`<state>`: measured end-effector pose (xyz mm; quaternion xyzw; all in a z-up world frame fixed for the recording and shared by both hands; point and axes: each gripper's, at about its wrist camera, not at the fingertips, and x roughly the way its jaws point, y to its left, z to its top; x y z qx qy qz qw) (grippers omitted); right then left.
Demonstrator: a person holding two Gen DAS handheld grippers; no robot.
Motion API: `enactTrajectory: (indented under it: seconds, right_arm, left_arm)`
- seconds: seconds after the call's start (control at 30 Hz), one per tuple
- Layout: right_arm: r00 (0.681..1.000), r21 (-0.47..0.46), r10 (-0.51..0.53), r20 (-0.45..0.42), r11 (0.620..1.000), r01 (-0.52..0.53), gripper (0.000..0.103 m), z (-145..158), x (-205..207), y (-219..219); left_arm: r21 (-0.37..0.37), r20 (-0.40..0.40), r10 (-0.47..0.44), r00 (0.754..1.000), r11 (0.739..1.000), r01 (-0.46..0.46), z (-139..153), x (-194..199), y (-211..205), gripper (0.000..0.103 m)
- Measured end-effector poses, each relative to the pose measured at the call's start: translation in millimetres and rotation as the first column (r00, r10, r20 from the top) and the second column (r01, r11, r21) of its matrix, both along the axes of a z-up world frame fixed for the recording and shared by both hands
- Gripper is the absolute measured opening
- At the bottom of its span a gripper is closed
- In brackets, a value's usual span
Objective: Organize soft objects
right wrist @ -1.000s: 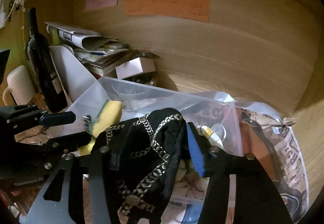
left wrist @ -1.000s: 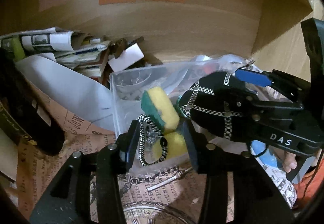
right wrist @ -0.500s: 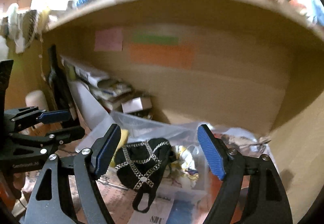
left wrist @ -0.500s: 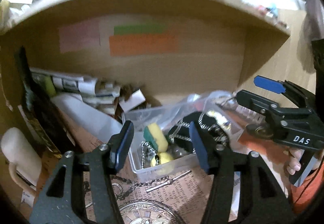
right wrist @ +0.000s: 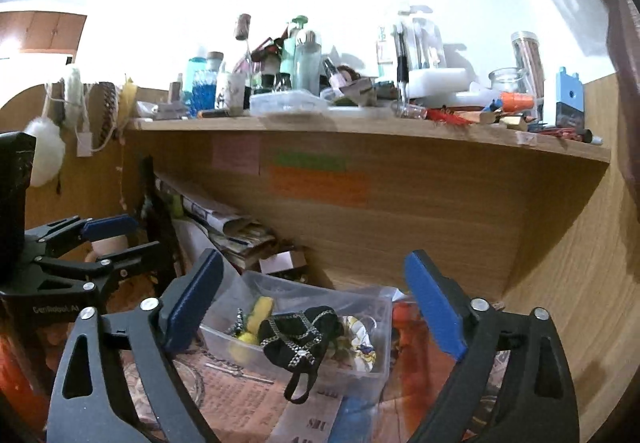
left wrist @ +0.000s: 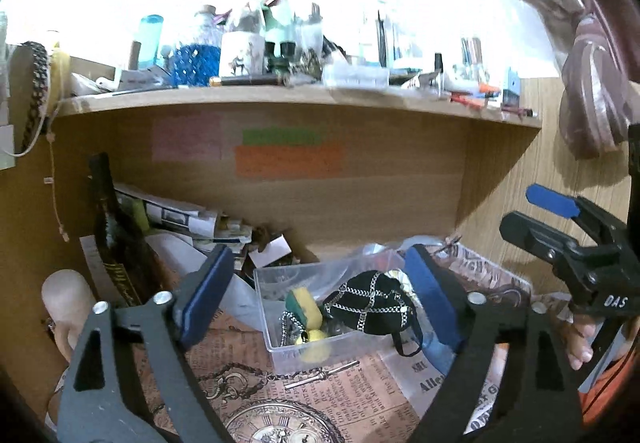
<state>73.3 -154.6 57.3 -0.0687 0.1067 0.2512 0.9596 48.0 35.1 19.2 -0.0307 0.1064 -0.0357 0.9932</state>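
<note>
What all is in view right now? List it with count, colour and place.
clear plastic bin: 1, transparent, on the printed paper under the shelf.
black chain-trimmed pouch: 1, black with silver chain, in the bin, loop hanging over the front rim.
sponge: 1, yellow and green, in the bin, left of the pouch.
dark bottle: 1, leaning at far left.
stack of papers: 1 pile, white, behind the bin.
sticky notes: 3, pink, green, orange, on the back panel.
upper shelf: 1, wooden, crowded with bottles and jars.
left hand-held gripper: 1, open, empty.
right hand-held gripper: 1, open, empty.
</note>
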Motion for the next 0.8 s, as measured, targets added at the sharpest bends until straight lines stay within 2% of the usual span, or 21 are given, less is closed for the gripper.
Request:
enactTrajectory:
  seconds: [0.13, 0.3, 0.8]
  right_arm:
    - [1.0, 0.021, -0.002, 0.004, 1.0, 0.002, 0.103, 0, -8, -4]
    - [1.0, 0.026, -0.008, -0.004, 1.0, 0.008, 0.103, -3, -12, -6]
    - [0.999, 0.046, -0.02, -0.044, 0.999, 0.022, 0.103, -12, -7, -10]
  left_arm:
    - [-0.002, 0.01, 0.018, 1.0, 1.0, -0.018, 1, -10, -1, 0.098]
    - [0.01, -0.001, 0.053, 0.999, 0.999, -0.052, 0, -15, -4, 0.101]
    - [0.02, -0.02, 0.06, 0.998, 0.998, -0.06, -6, -11, -10, 0.102]
